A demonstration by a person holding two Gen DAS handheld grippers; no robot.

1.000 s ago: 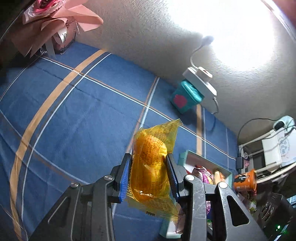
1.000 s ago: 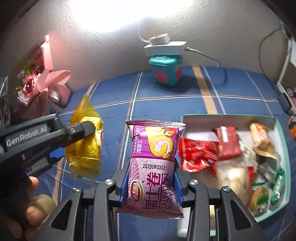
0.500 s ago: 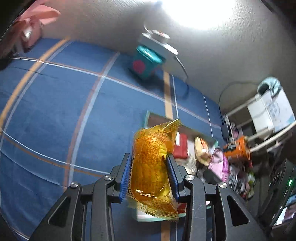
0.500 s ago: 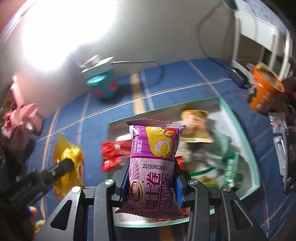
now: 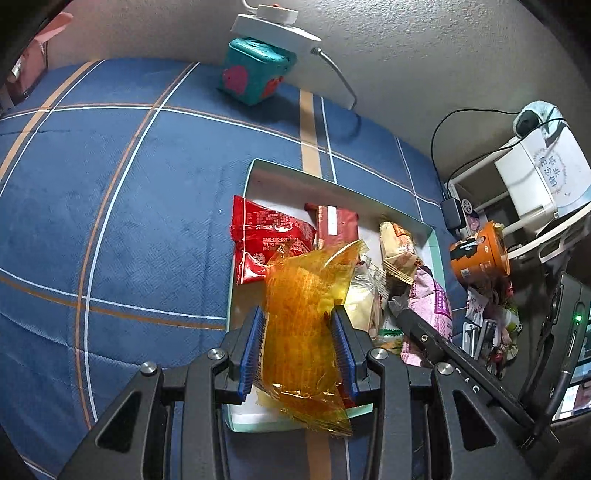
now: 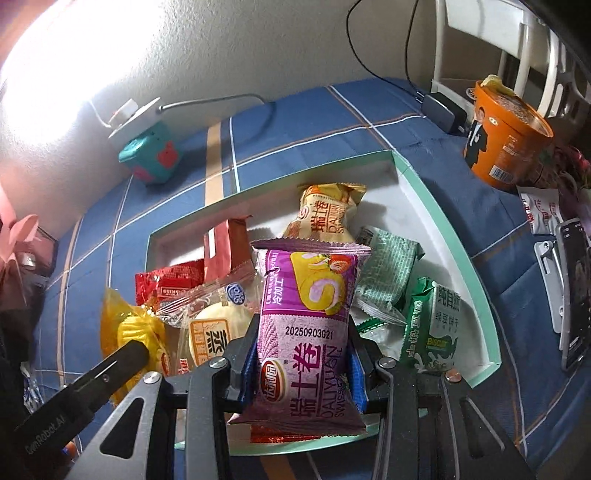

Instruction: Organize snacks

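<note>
Two handheld grippers above a blue checked cloth (image 5: 129,206), each clamped on a snack. Left gripper (image 5: 299,352) pinching an orange packet (image 5: 303,325) between blue pads, packet upright and crinkled, hanging over the near end of a shallow mint-rimmed tray (image 5: 436,243). Right gripper (image 6: 301,365) gripping a purple swiss-roll packet (image 6: 306,317), printed face toward the camera, also over the tray (image 6: 461,266). Seen from the right wrist: left gripper (image 6: 140,354) at lower left with the orange packet (image 6: 125,328) at the tray's left edge, just beside the purple one. Inside the tray: red packets (image 5: 266,236) at the left, a yellow swiss-roll packet (image 6: 325,214) toward the far side, green packets (image 6: 388,273) on the right, a clear-wrapped pale pastry (image 6: 218,325) near the front. Outside the tray: a teal cube (image 5: 255,72) against the wall with a white power strip (image 5: 273,26) on top, an orange cup (image 6: 506,140) to the right near a black adapter (image 6: 441,107), a pink item (image 6: 18,236) at far left.
</note>
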